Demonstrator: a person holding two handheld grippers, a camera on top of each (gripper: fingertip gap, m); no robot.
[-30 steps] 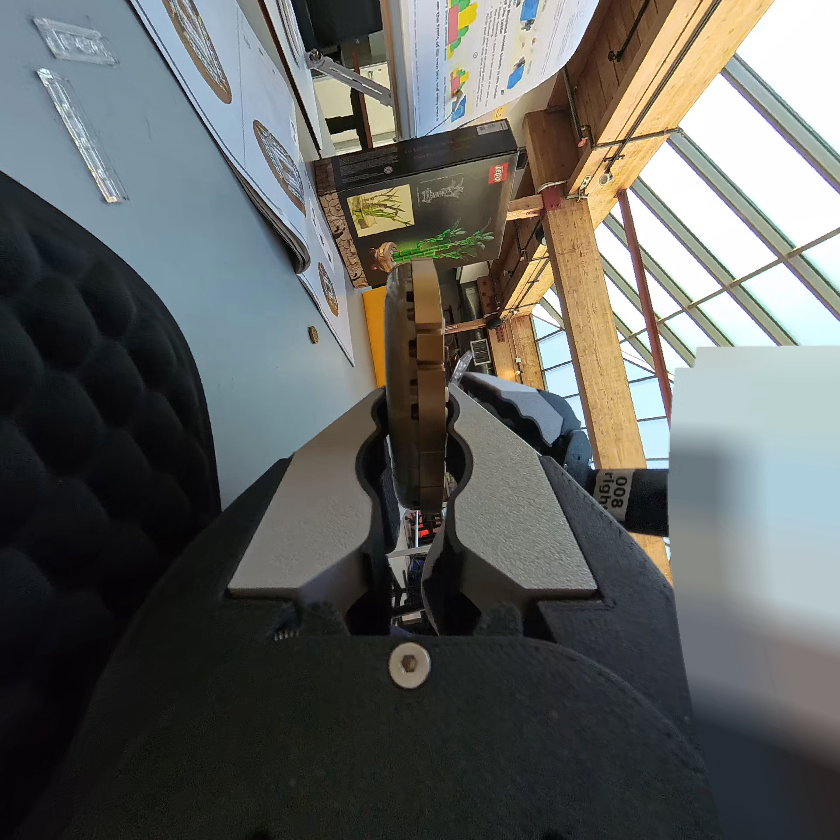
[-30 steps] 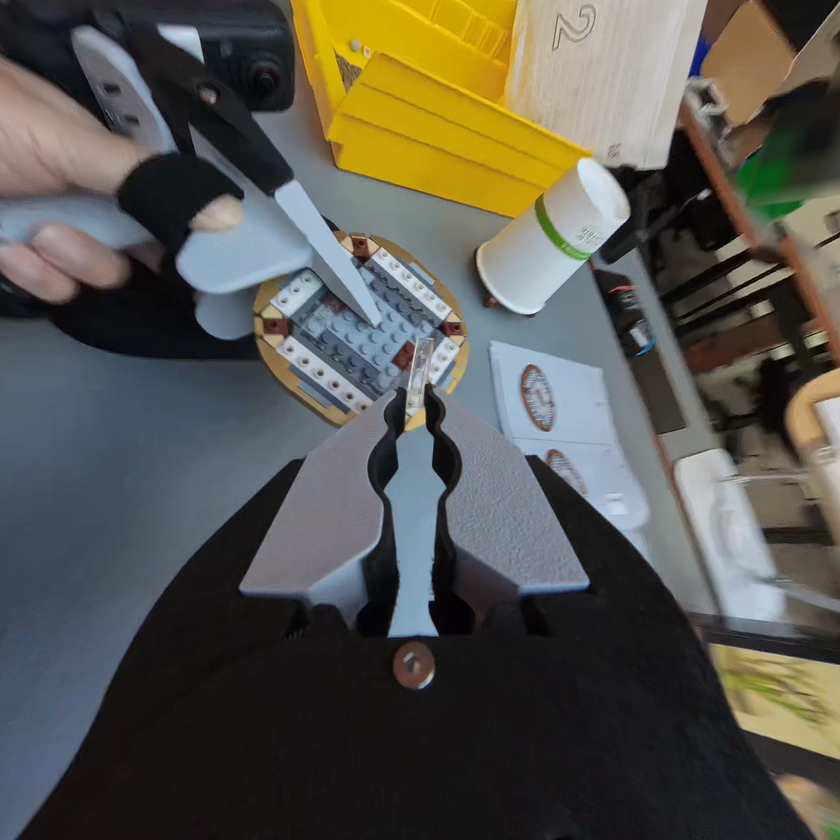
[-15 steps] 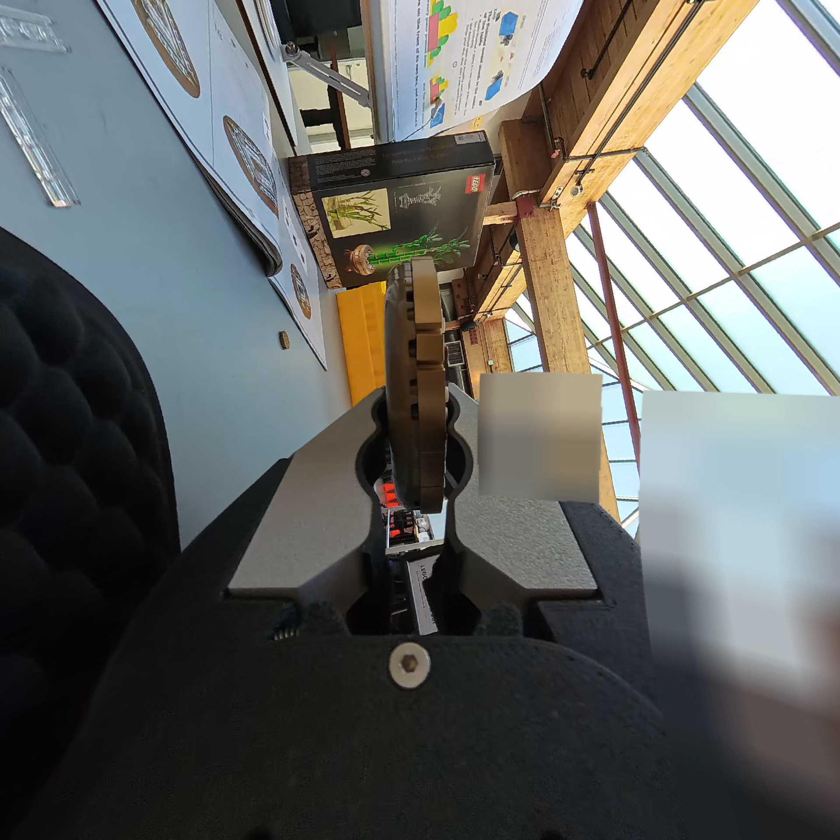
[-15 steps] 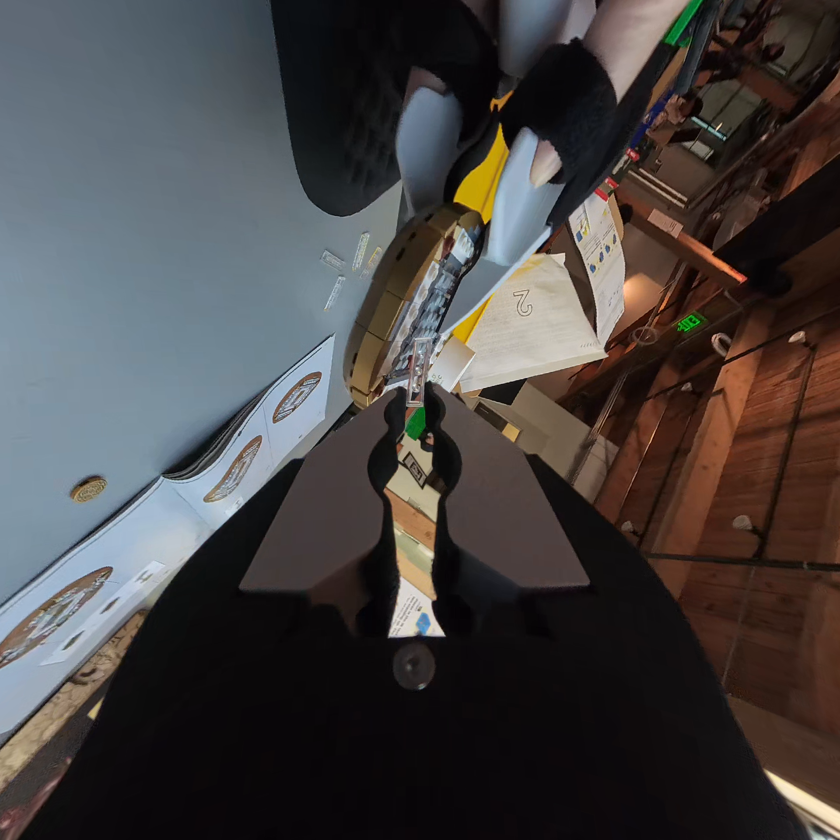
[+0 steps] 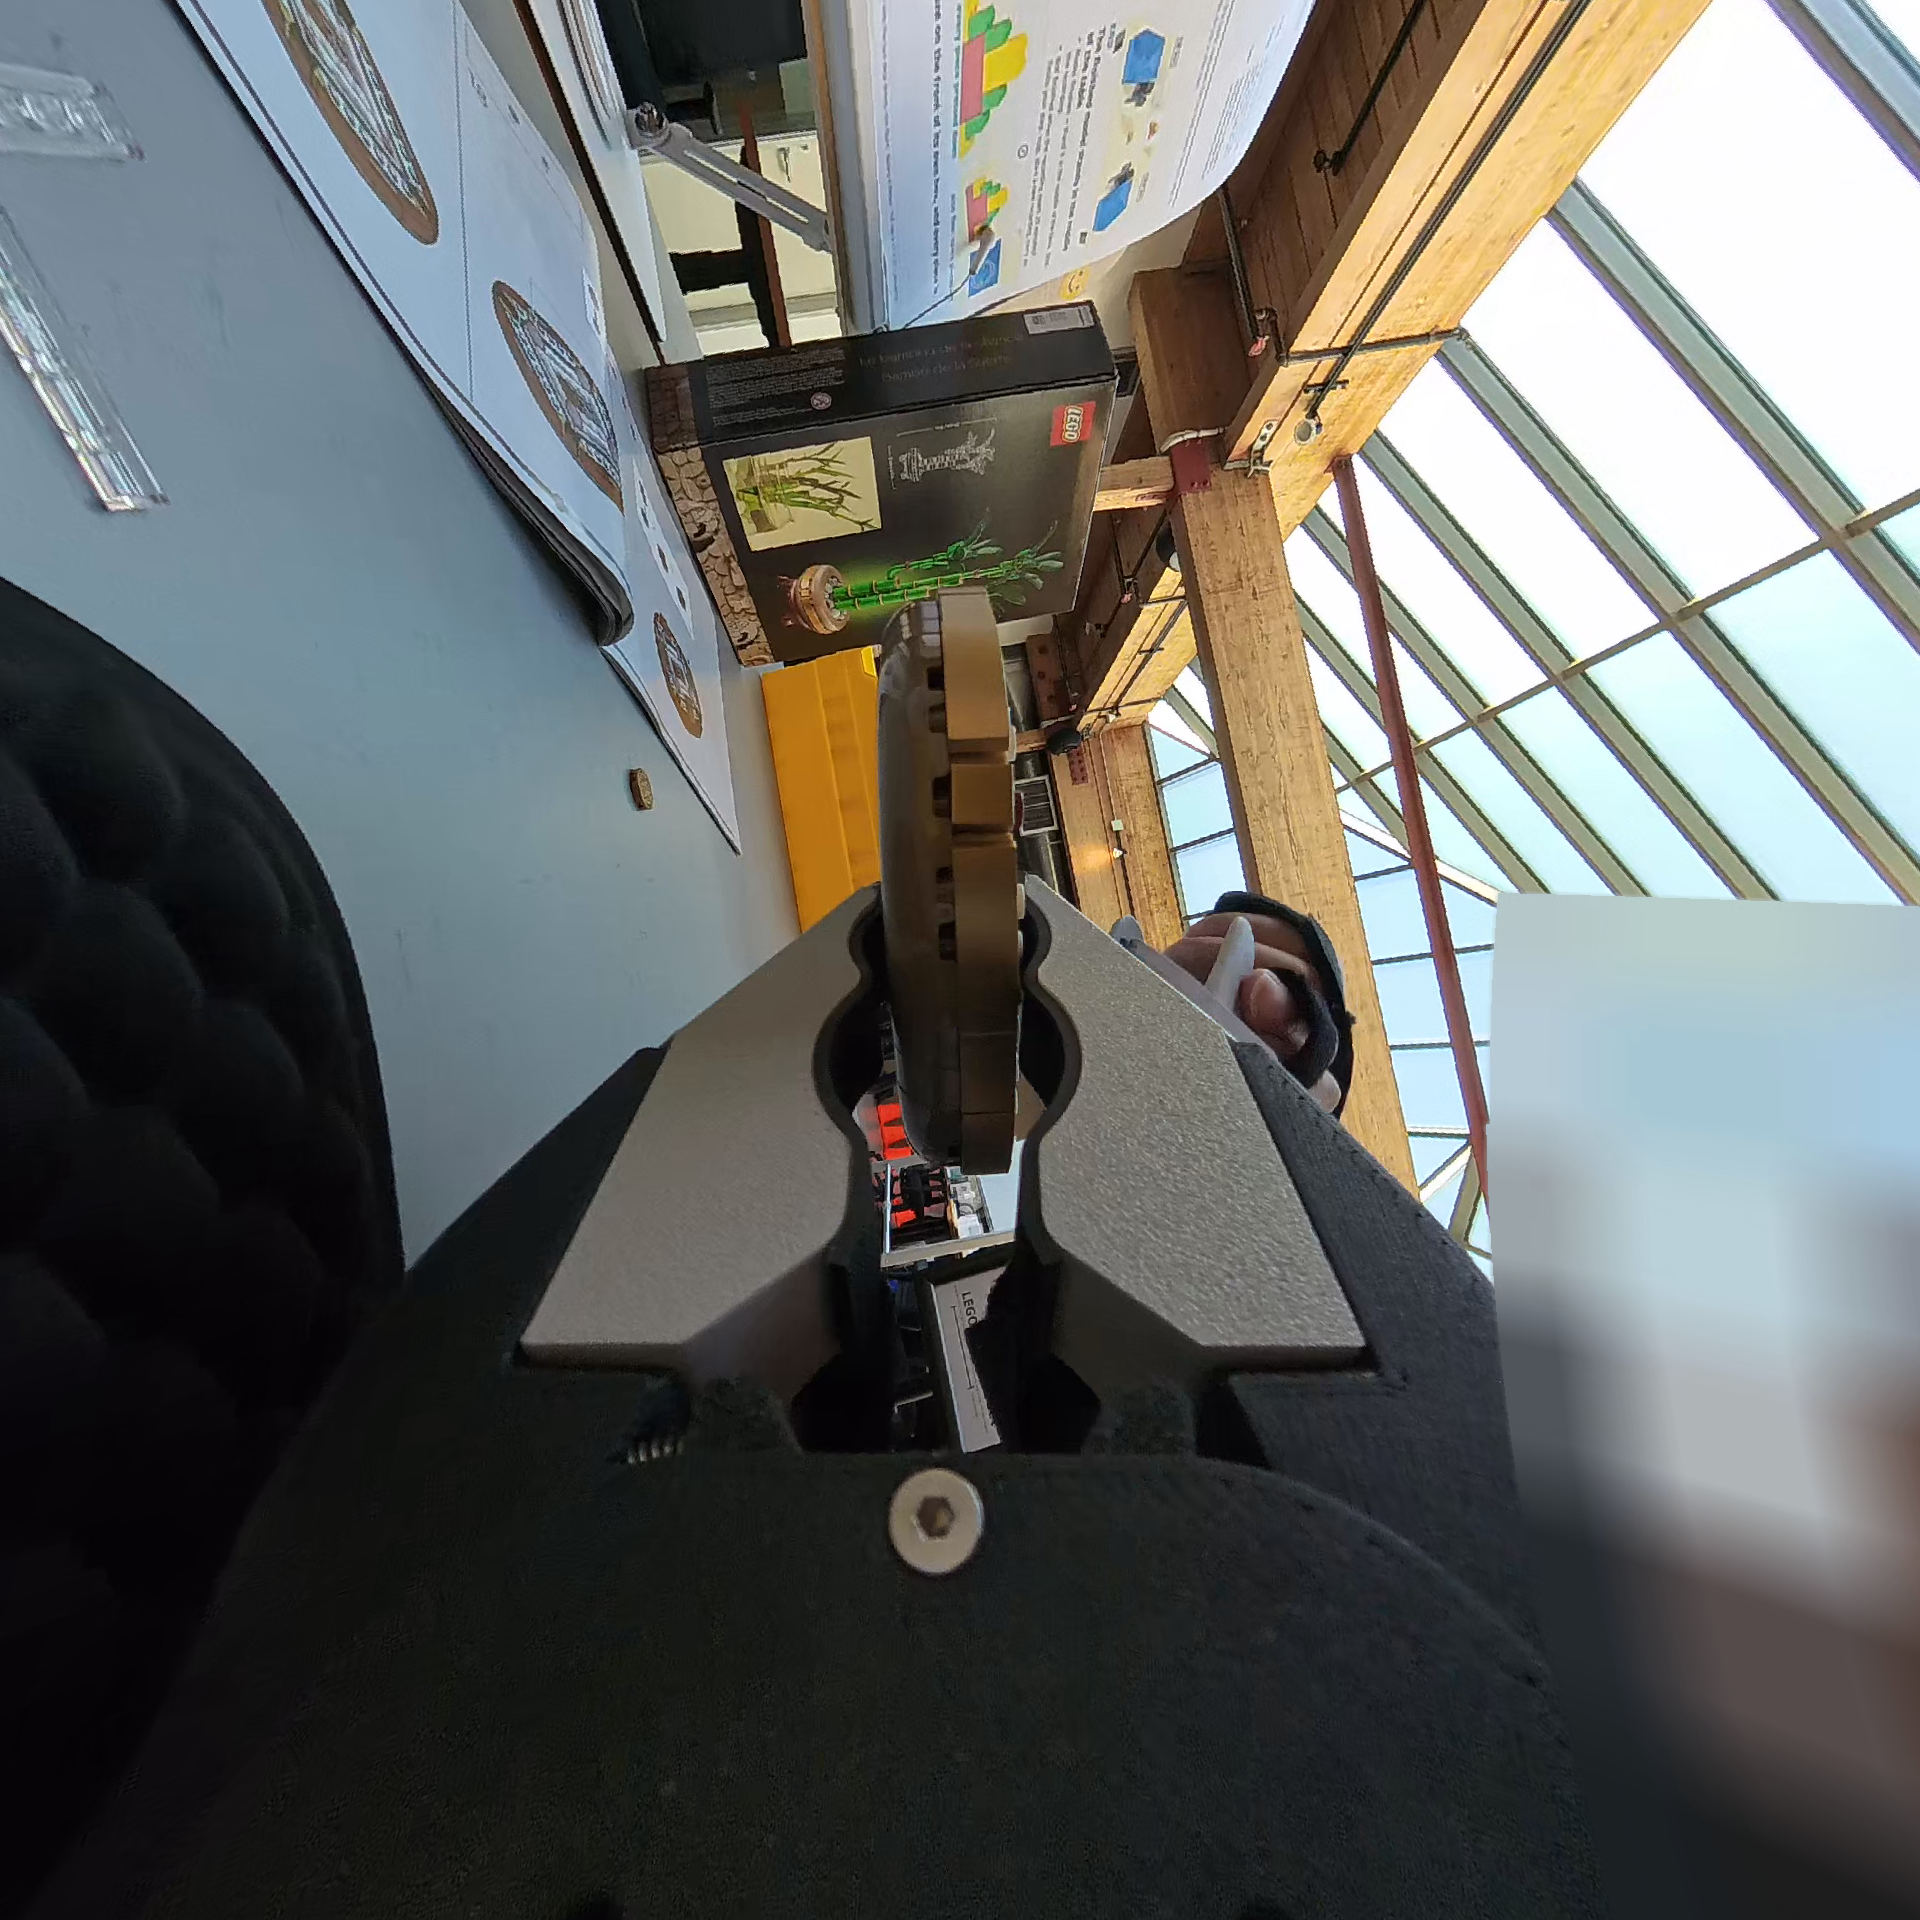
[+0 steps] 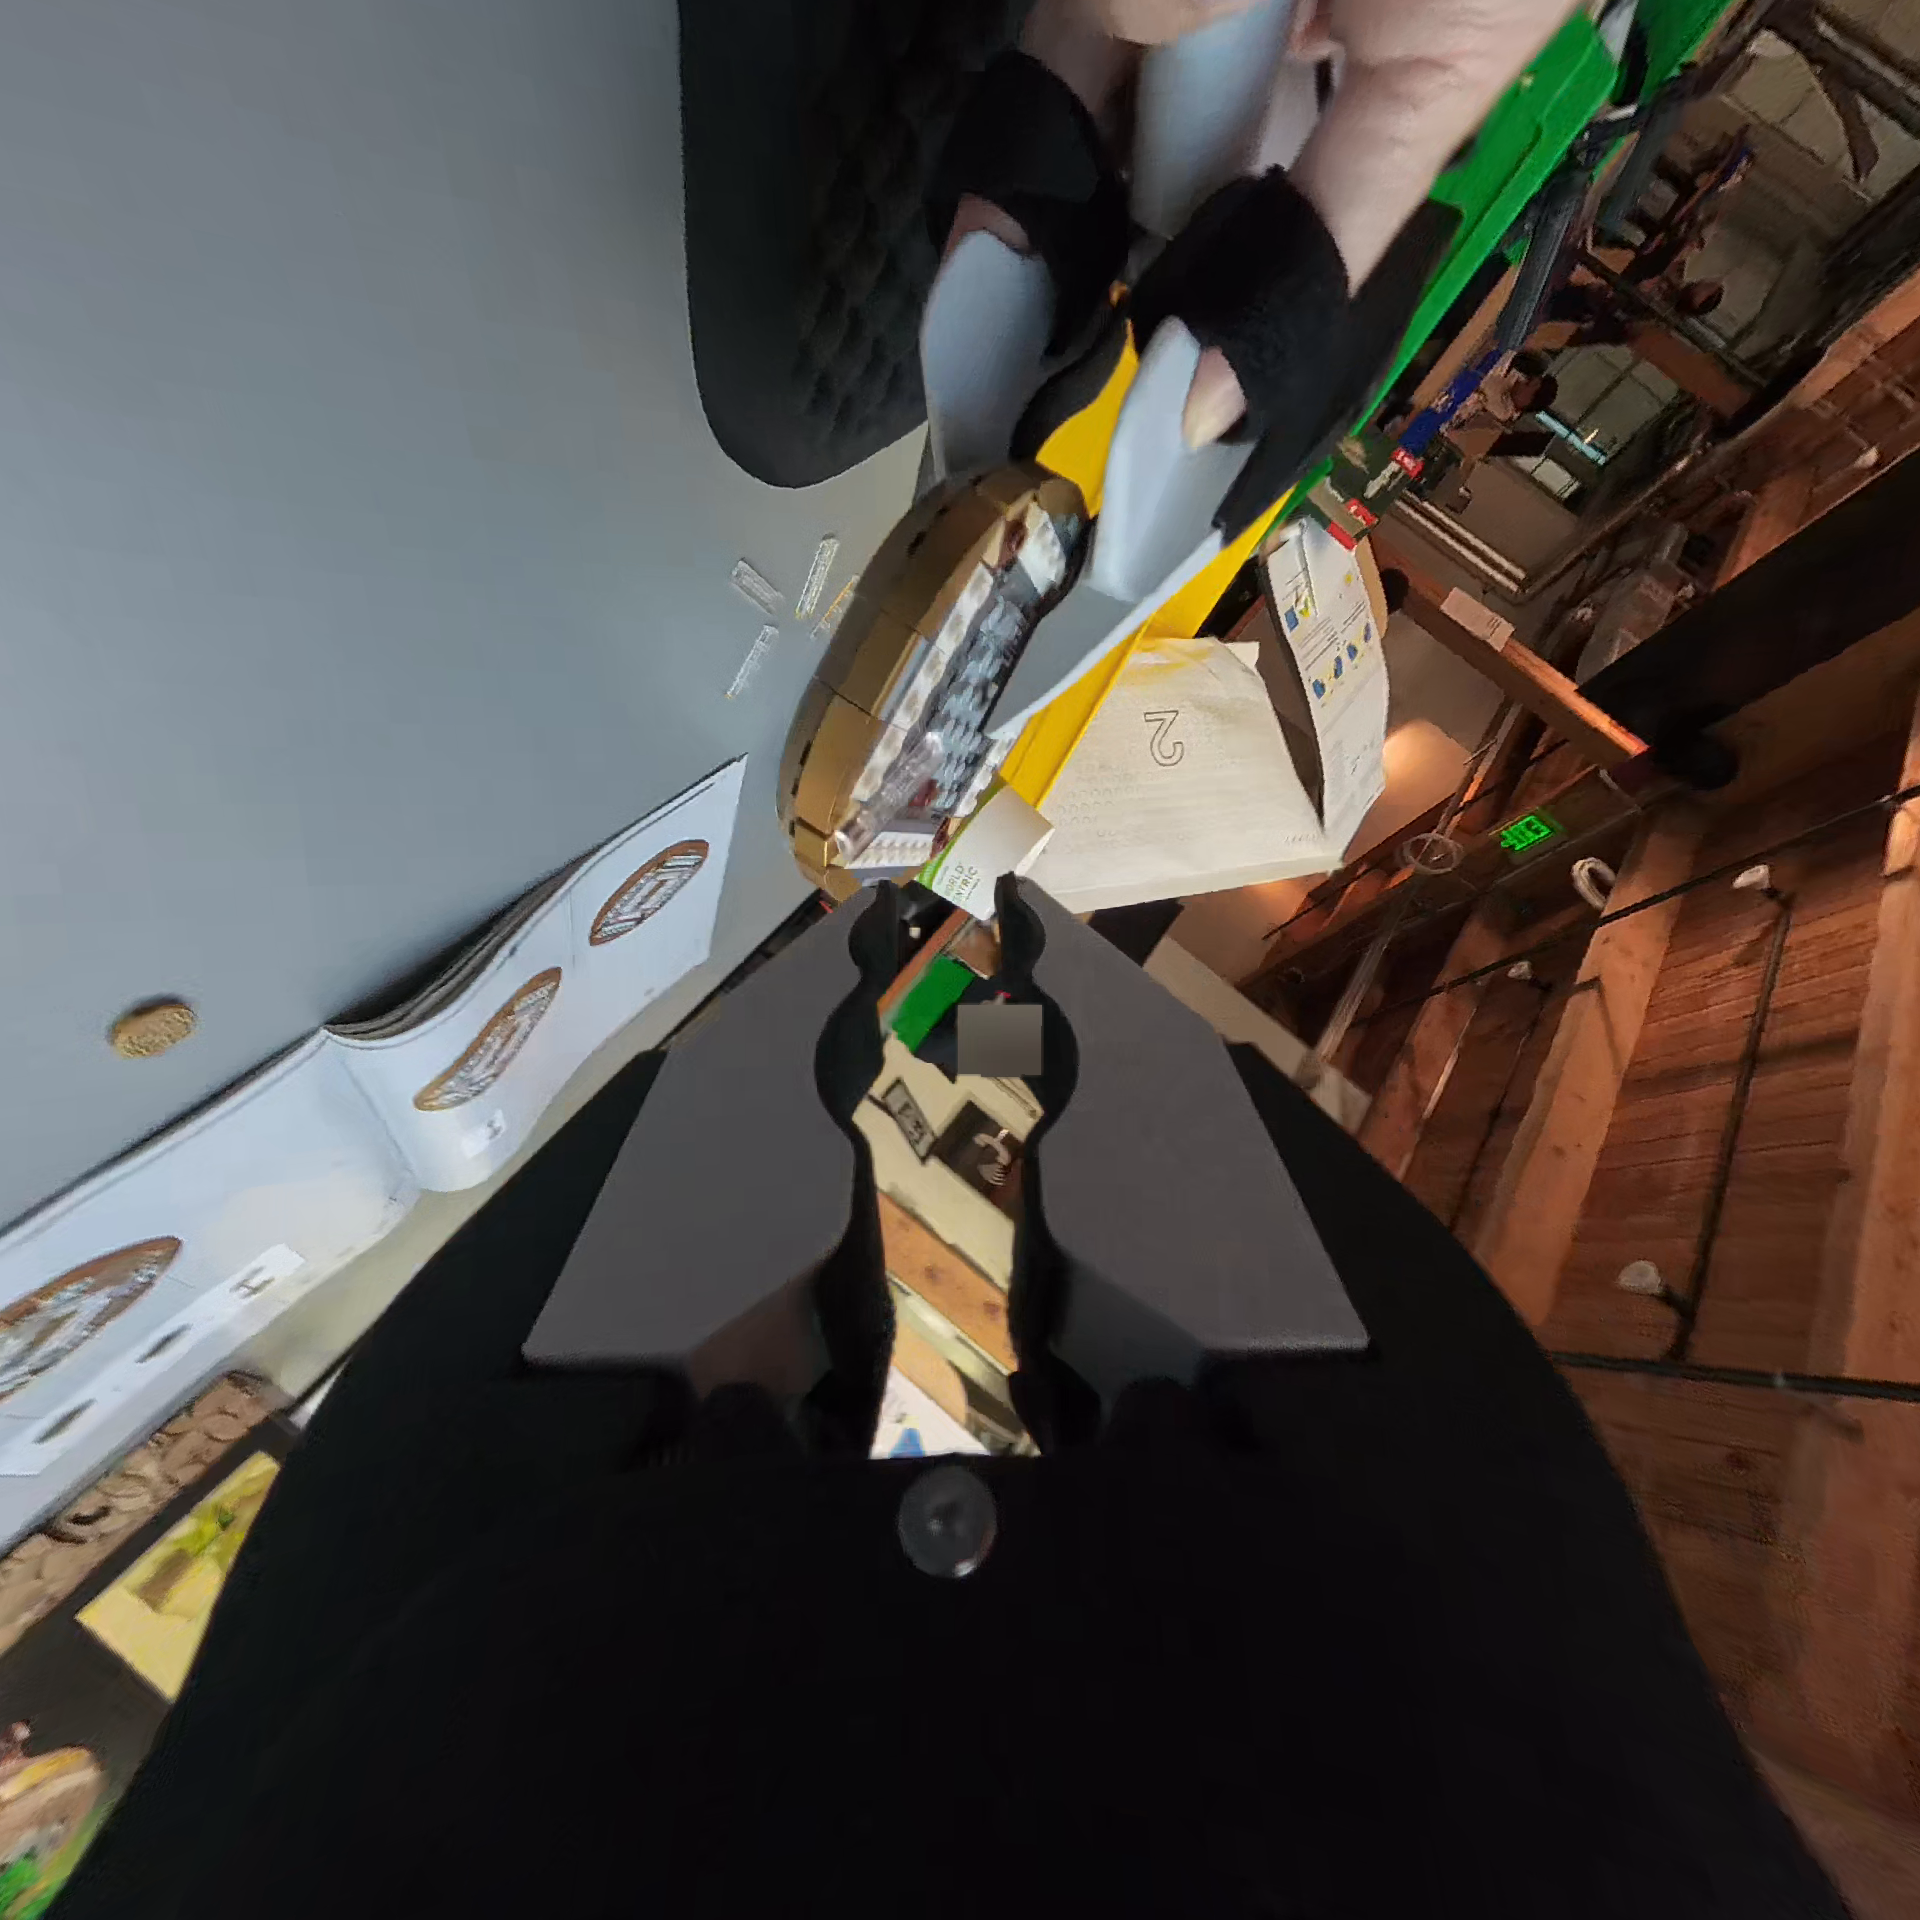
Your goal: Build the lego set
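Tan round disc [image 5: 948, 883] pinched edge-on between jaws of left gripper [image 5: 945, 940], centre of left wrist view, lifted clear of grey worktop [image 5: 343, 644]. Disc upright in frame, rim toward camera, lower edge seated in the wavy recess between the grey fingers [image 5: 727, 1174].

Same disc [image 6: 914, 686] in right wrist view, upper centre: tan rim, grey and white studded plates on its face, a clear strip [image 6: 894, 784] lying along the lower part of that face. Left gripper's finger [image 6: 1117, 582] across the disc from upper right; gloved hand [image 6: 1226, 312] on that gripper at top of frame.

Right gripper [image 6: 943, 894]: jaws spread, a narrow gap between tips, nothing held. Tips just below the disc's lower edge; contact cannot be told.

On worktop, right wrist view: four small clear pieces [image 6: 790, 603] left of the disc; open booklet [image 6: 499, 1039] at lower left; small gold round piece [image 6: 154, 1029] at left edge. Yellow bin [image 6: 1081, 665] and paper bag [image 6: 1174, 790] behind the disc.

Left wrist view: clear strips [image 5: 73, 364] at upper left, booklet [image 5: 499, 270] across the top, black set box [image 5: 894, 488] standing upper centre, yellow bin [image 5: 821, 779] below it. Black padded mat [image 5: 156, 1039] at left edge.
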